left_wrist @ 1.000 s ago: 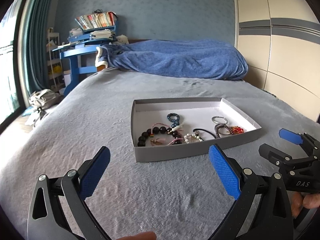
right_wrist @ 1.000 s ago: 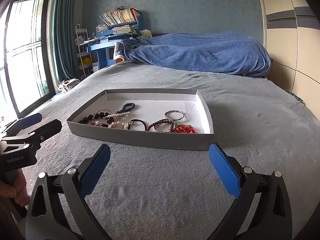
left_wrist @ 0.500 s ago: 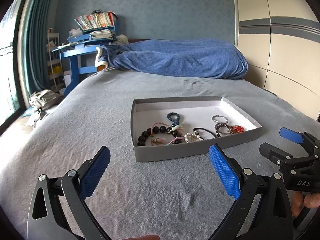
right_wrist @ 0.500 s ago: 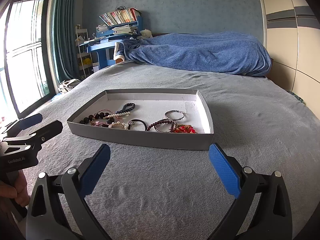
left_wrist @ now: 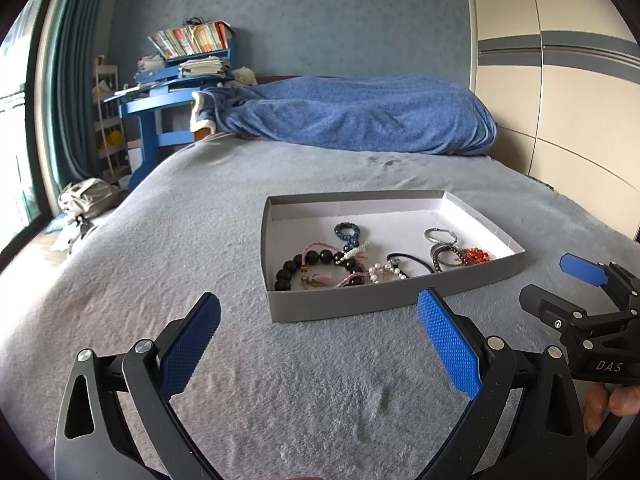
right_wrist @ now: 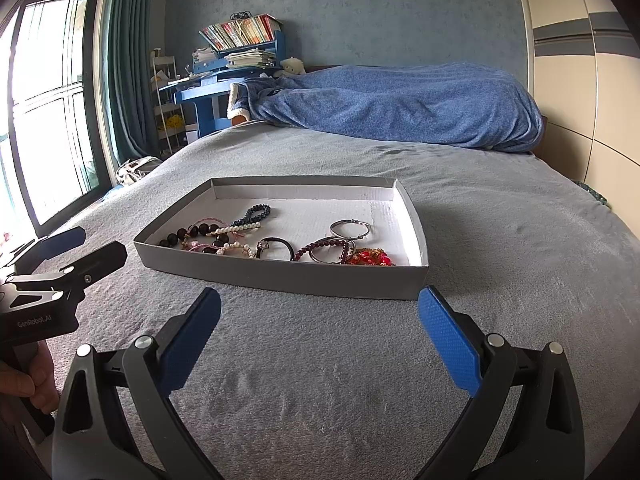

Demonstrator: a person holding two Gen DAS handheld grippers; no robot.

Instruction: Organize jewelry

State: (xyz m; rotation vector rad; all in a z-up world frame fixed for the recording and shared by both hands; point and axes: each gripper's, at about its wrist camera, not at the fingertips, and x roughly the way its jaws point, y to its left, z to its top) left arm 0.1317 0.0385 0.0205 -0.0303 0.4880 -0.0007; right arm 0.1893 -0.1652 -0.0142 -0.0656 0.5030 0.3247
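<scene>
A shallow grey tray [left_wrist: 340, 307] [right_wrist: 280, 278] with a white inside lies on the grey bedspread. It holds several pieces of jewelry: a black bead bracelet [left_wrist: 296, 266] [right_wrist: 188, 234], a dark blue bead loop [left_wrist: 347, 232] [right_wrist: 256, 213], a pearl bracelet [left_wrist: 386, 272], a black hair tie [right_wrist: 276, 245], silver rings [left_wrist: 439, 234] [right_wrist: 350, 228], a maroon bead bracelet [right_wrist: 320, 246] and a red beaded piece [left_wrist: 475, 256] [right_wrist: 370, 258]. My left gripper [left_wrist: 318, 334] [right_wrist: 68, 246] is open, short of the tray's near left corner. My right gripper [right_wrist: 318, 332] [left_wrist: 560, 284] is open before the tray's near wall. Neither holds anything.
A rumpled blue blanket [left_wrist: 360, 120] lies across the far end of the bed. A blue desk [left_wrist: 160, 100] stacked with books stands beyond the bed's left side, a bag [left_wrist: 90, 198] on the floor by it. Wardrobe doors [left_wrist: 560, 100] line the right. A hand [left_wrist: 608, 404] grips the right gripper's handle.
Both grippers have stayed open and nearly still; the view of the tray has shifted only slightly.
</scene>
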